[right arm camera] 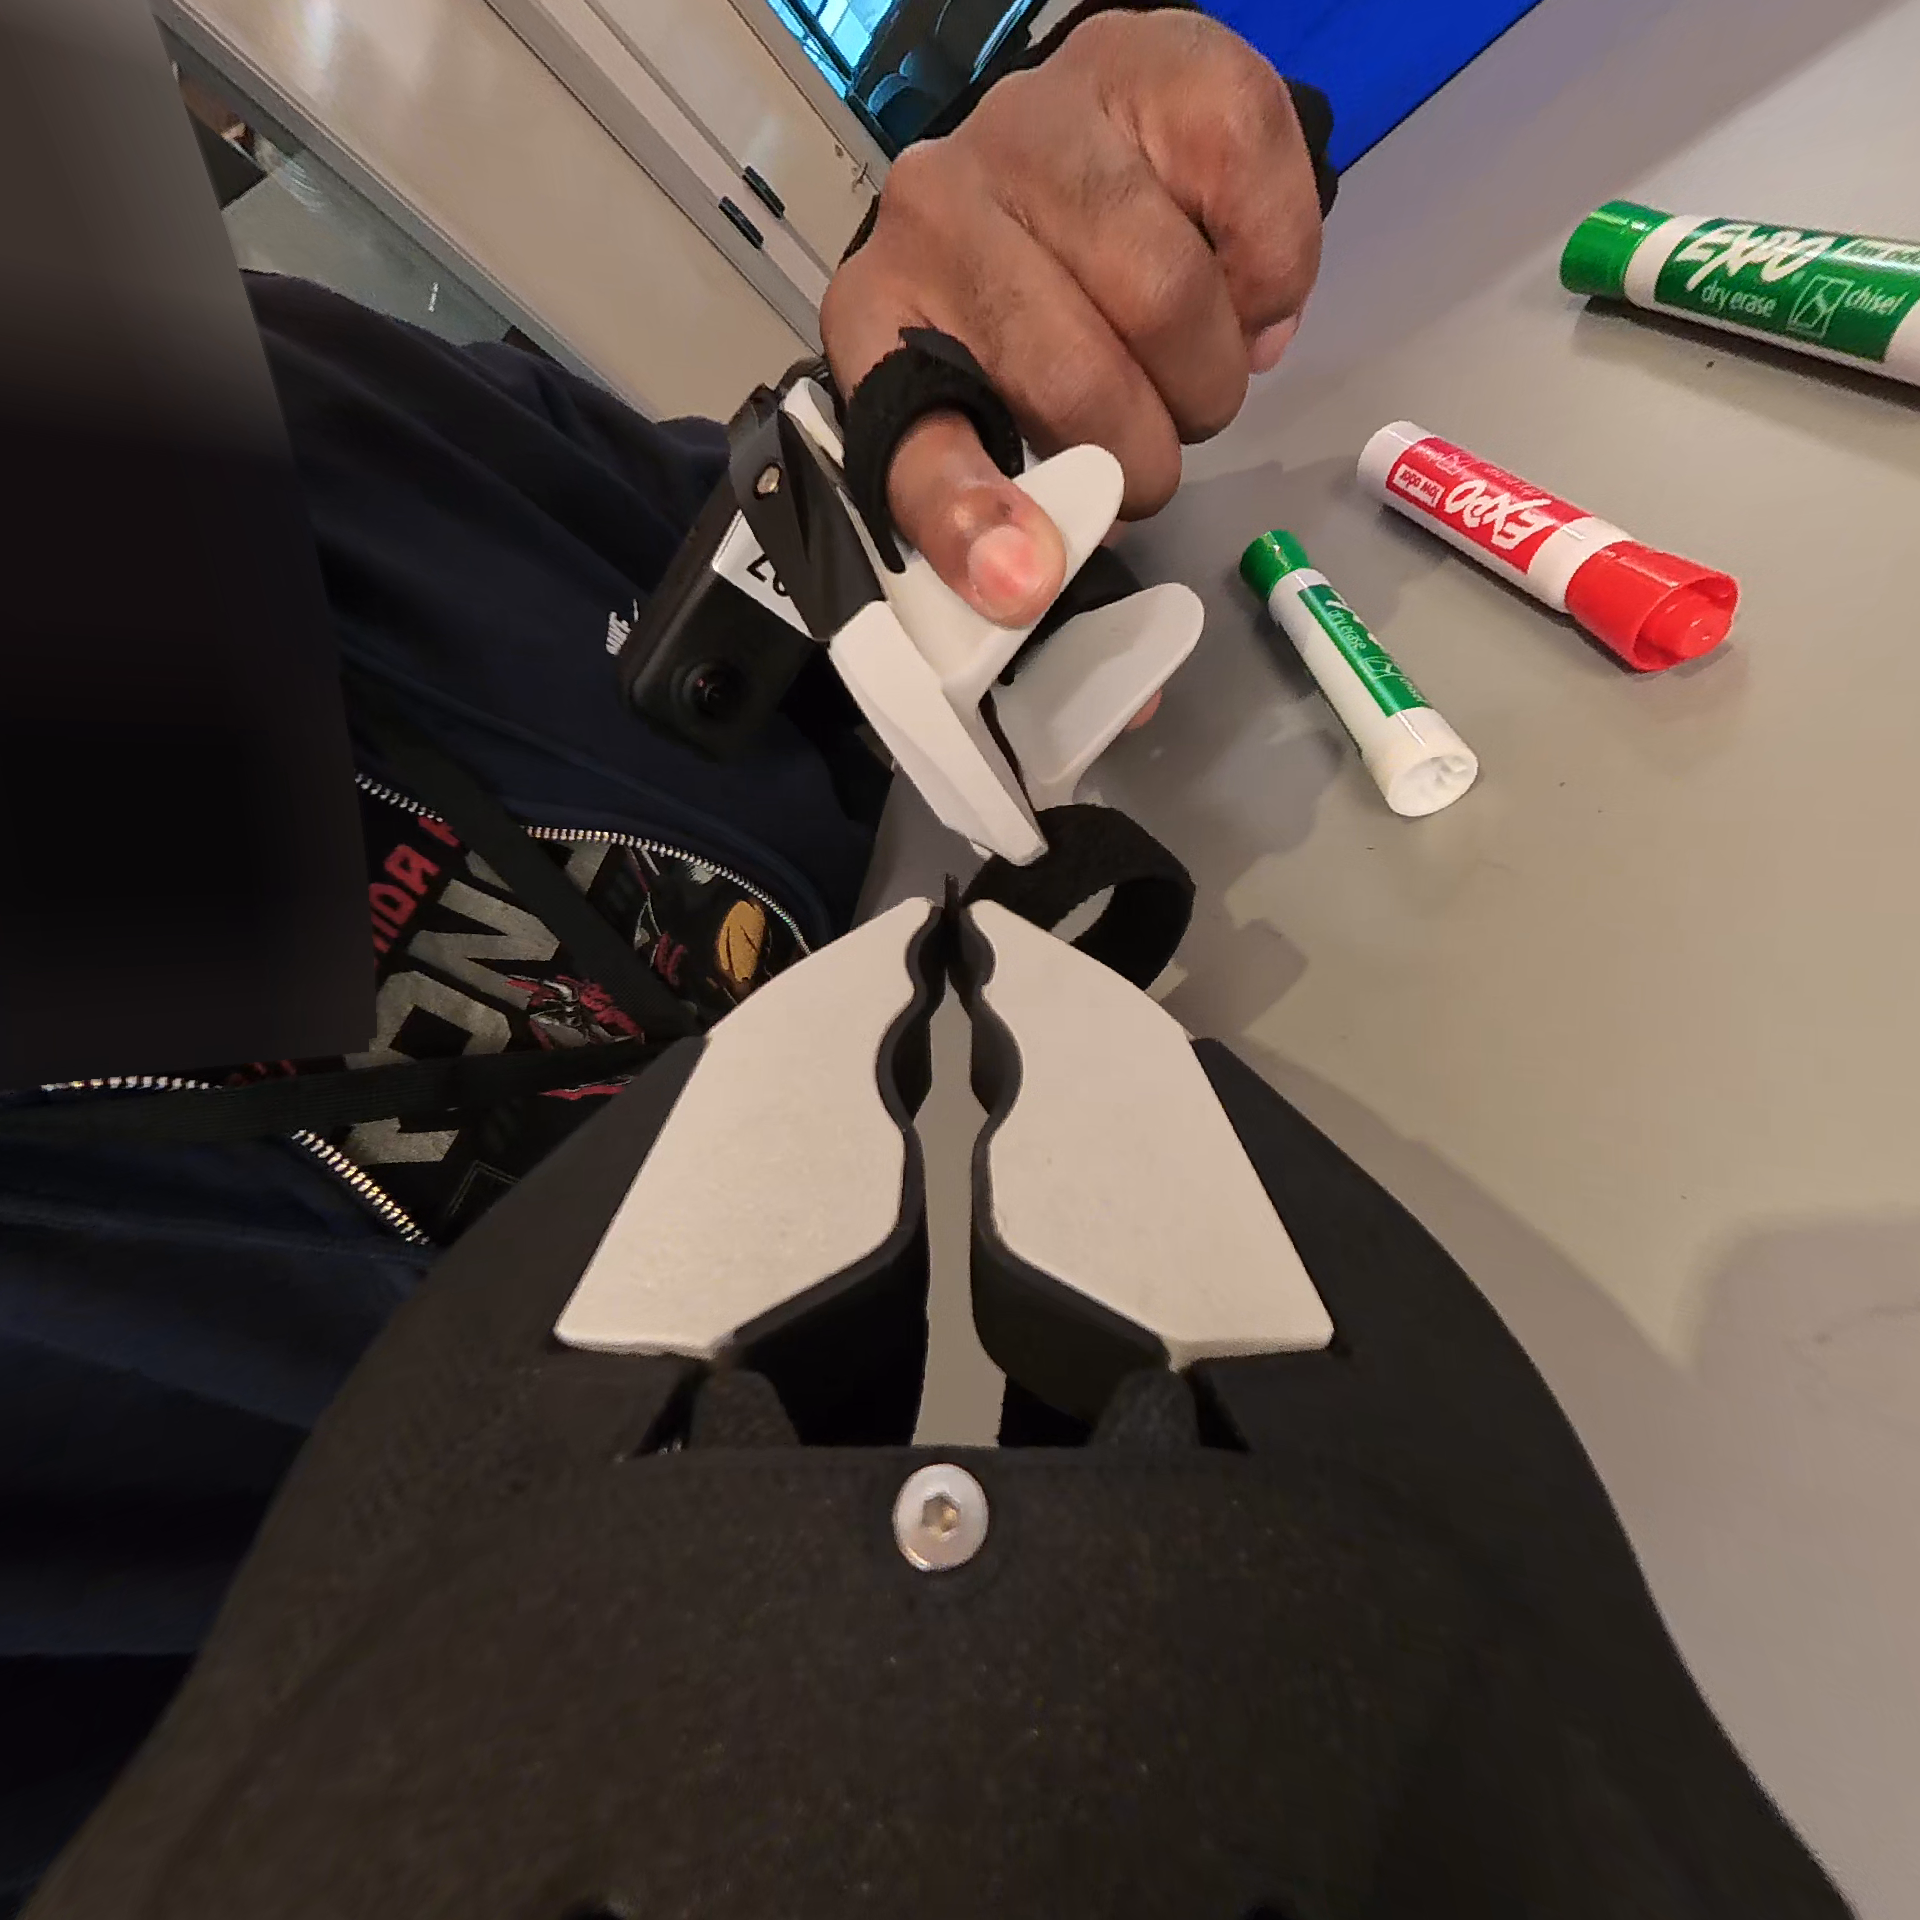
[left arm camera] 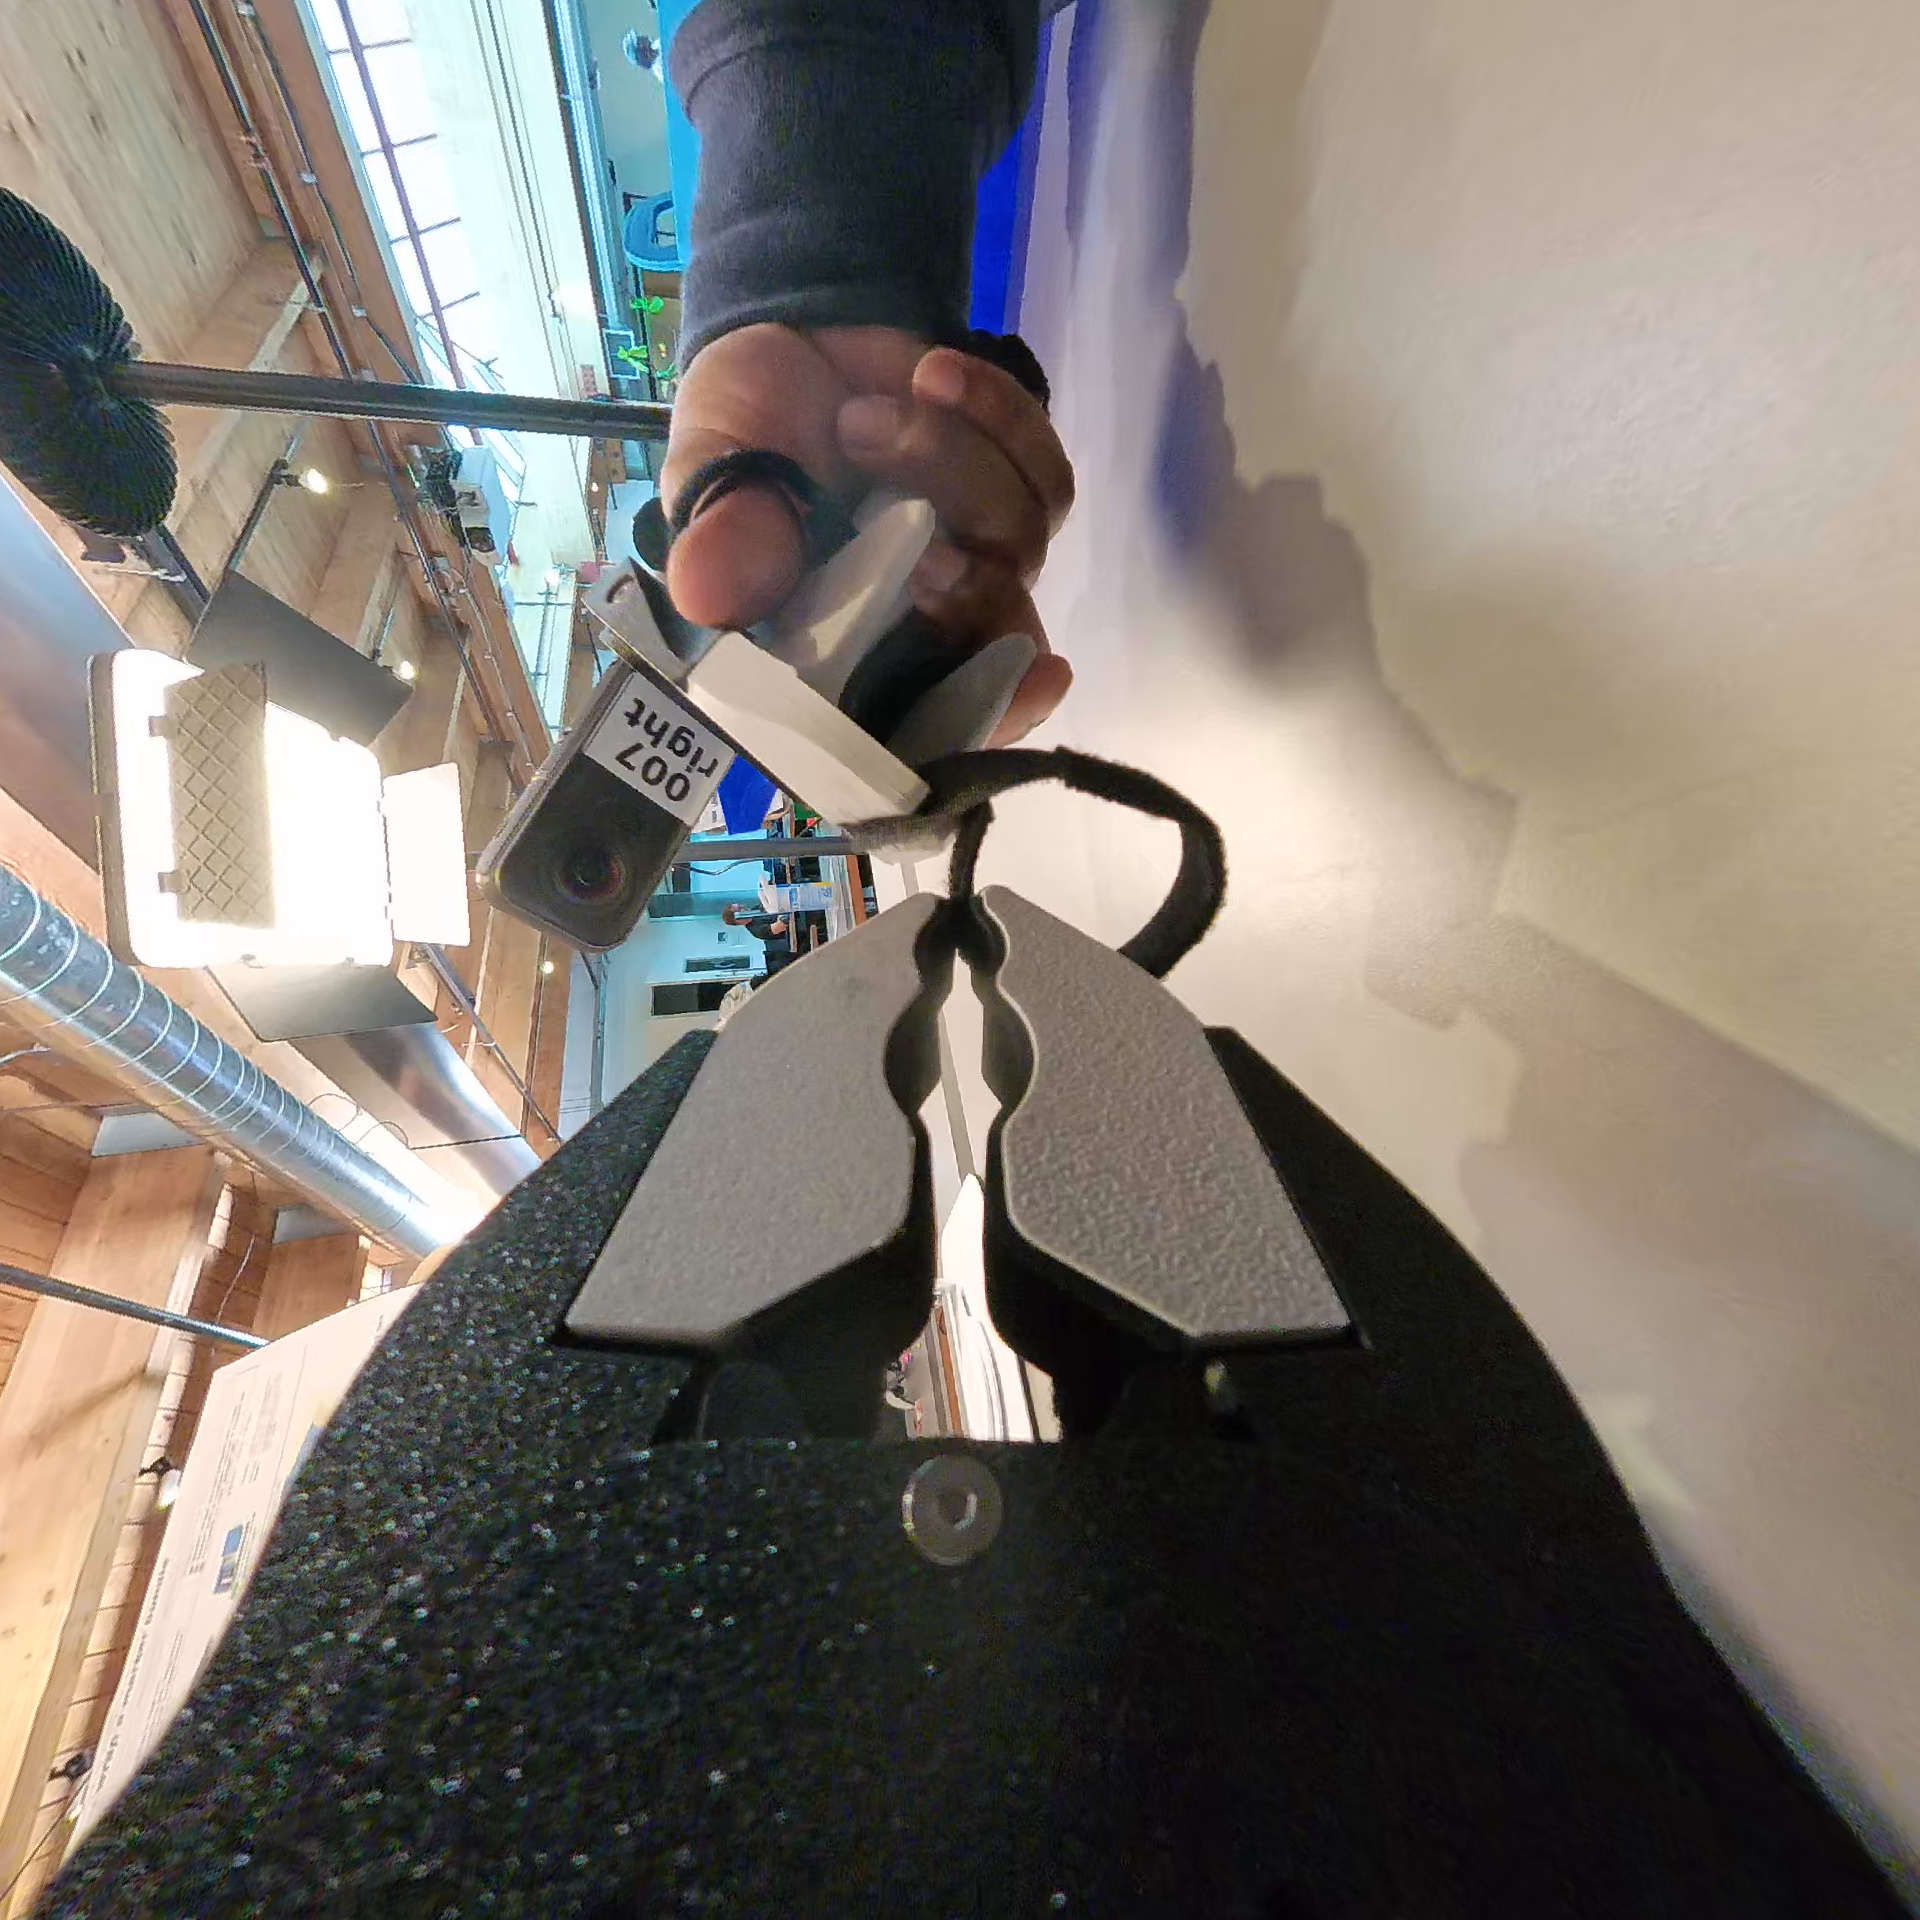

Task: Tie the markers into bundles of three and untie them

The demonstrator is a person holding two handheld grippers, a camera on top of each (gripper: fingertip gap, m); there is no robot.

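Observation:
A black hook-and-loop strap forms an open loop in the air, held between both grippers. My left gripper is shut on one part of it. My right gripper is shut on another part of the strap. Each view shows the other gripper just beyond: the right one, the left one. No marker is in the loop. A large green marker, a red marker and a small green marker lie loose on the grey table, beyond and right of the grippers.
The person's torso in a dark zipped jacket is close on the left of the right wrist view. White cabinets stand behind. The left wrist view shows a bright studio light and a metal duct. My two grippers' fingertips are within a few centimetres of each other. The small green marker sits 11 cm or so from the ends of my left fingers.

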